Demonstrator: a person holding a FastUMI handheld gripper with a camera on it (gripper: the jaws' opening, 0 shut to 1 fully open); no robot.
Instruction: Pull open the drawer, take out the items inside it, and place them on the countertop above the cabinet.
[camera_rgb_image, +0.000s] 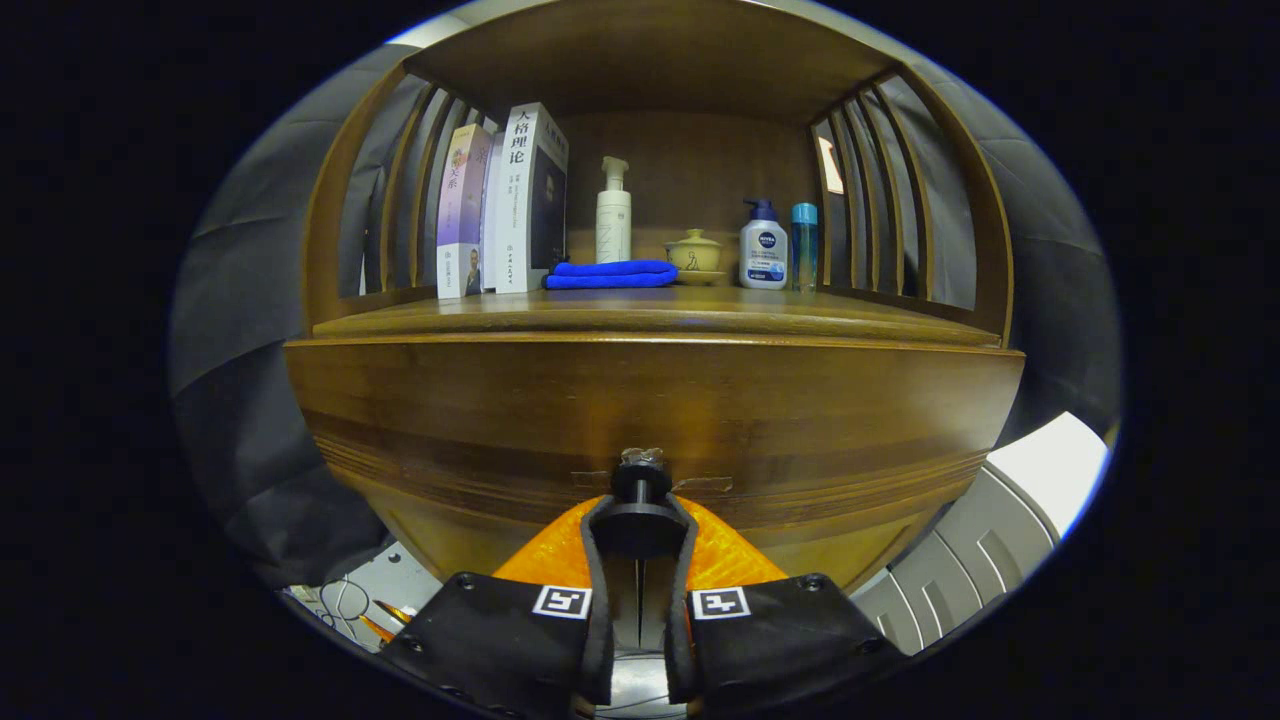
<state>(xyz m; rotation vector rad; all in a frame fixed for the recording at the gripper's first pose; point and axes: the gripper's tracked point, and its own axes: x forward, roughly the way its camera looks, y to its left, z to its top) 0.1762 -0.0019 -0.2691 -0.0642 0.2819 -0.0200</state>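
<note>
A wooden cabinet's drawer front (650, 410) faces me, with a dark round knob (641, 485) at its lower middle. My gripper (640, 525) is shut on that knob, both fingers pressing its disc from the sides. The drawer looks closed or barely out; its inside is hidden. Above it runs the wooden countertop (650, 312), a bare strip along its front edge.
On the countertop's back stand two upright books (505, 205), a white pump bottle (613, 212), a folded blue cloth (612, 274), a small lidded teapot (694, 255), a white-blue pump bottle (764, 250) and a slim blue bottle (804, 243). Slatted wooden sides enclose the shelf.
</note>
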